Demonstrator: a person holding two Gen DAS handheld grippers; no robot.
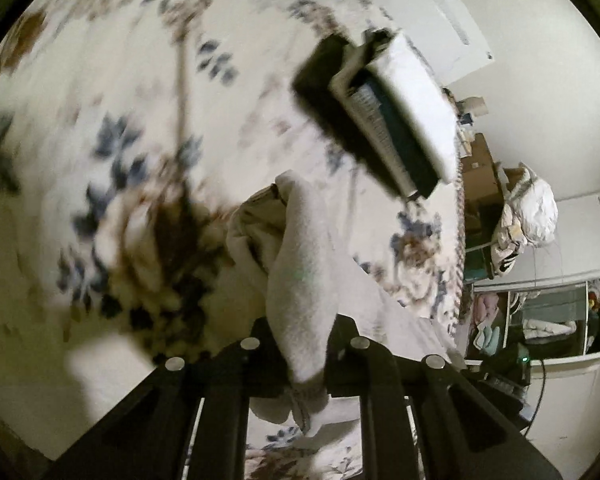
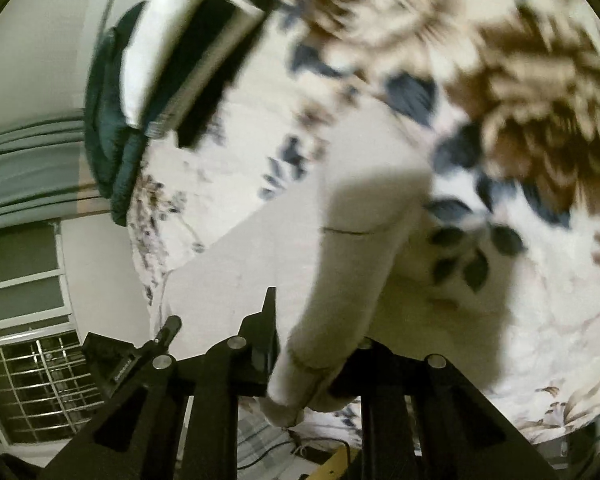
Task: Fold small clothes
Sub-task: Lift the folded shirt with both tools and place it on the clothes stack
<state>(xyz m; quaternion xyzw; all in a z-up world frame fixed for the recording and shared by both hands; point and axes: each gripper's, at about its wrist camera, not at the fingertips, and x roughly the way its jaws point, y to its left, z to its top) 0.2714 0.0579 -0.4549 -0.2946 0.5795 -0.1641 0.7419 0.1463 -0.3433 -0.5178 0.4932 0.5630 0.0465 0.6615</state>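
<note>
Both grippers — left gripper point(image 1: 300, 344), right gripper point(image 2: 312, 356) — each clamp one white garment point(image 1: 300, 280).

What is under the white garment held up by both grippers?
Under the white garment lies the floral bedspread; a beige cloth shows beside it in the left view. Whatever lies directly beneath its folds is hidden.

both wrist views close above floral bedspread point(image 1: 100, 80), angled downward, sharing it
</note>
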